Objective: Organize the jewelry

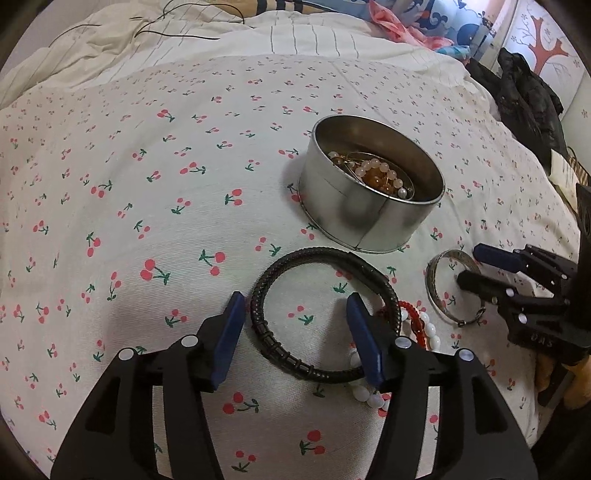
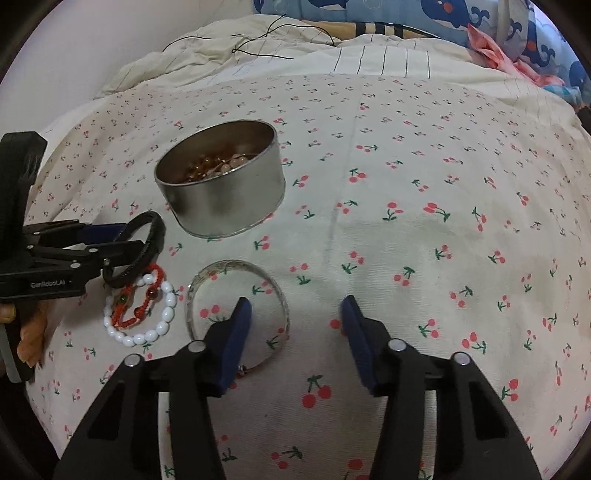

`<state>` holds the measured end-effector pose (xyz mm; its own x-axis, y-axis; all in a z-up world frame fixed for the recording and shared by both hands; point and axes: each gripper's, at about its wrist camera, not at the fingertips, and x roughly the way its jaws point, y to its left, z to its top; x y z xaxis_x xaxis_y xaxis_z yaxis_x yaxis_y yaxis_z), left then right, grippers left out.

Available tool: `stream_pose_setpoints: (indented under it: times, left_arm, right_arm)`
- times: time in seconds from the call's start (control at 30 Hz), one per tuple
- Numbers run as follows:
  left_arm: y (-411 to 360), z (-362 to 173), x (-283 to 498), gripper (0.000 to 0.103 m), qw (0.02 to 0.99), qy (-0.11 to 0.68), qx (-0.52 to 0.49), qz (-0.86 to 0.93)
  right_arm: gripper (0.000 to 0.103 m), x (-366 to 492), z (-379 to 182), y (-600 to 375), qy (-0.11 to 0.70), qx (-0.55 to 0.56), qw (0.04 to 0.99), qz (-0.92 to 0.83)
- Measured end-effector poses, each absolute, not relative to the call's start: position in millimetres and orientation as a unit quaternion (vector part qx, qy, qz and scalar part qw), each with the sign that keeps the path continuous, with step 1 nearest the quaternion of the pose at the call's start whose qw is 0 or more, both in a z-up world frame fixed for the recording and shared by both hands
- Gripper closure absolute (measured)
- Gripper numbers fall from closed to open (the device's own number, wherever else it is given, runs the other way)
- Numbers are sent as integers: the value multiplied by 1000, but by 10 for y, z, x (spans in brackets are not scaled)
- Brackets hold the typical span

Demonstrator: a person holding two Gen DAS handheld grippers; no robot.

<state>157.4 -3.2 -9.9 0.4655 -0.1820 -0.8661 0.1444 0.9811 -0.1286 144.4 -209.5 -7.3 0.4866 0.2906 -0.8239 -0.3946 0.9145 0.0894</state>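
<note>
Both grippers, left (image 1: 295, 332) and right (image 2: 295, 336), gape empty (blue pads): left straddles the black bracelet's (image 1: 295, 258) near side, right's left finger sits inside the bangle (image 2: 275, 284); tin (image 1: 343, 206) beyond.

A white cotton bedsheet printed with small red cherries (image 2: 406, 192) is covering the bed. A rumpled cream striped quilt (image 1: 110, 55) is lying behind it, a blue whale-print pillow (image 2: 443, 14) is resting beyond, and a plain pale wall (image 2: 92, 37) is rising at left.
</note>
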Motion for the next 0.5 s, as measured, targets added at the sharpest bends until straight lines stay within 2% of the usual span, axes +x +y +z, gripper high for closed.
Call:
stream_pose_setpoints:
  times: [0.1,0.17,0.47,0.5]
  left_arm:
    - [-73,-106,1558,46,859,503,-4,-96]
    - [-96,-107,1539,46,862,498,4,-94]
    - [-101,-88,1511,46,864,496,17,-86]
    - [-88,-77,1509,56,864,495,16,-85]
  right_arm:
    - [89,1410,-54,-2058,456,-76,865,194]
    - [97,1386,-33,-2046,446,-89,871,188]
    - [98,1413,60,-2131,434,-28,872,223]
    - [98,1412,64,-2127,434,-25,872,226]
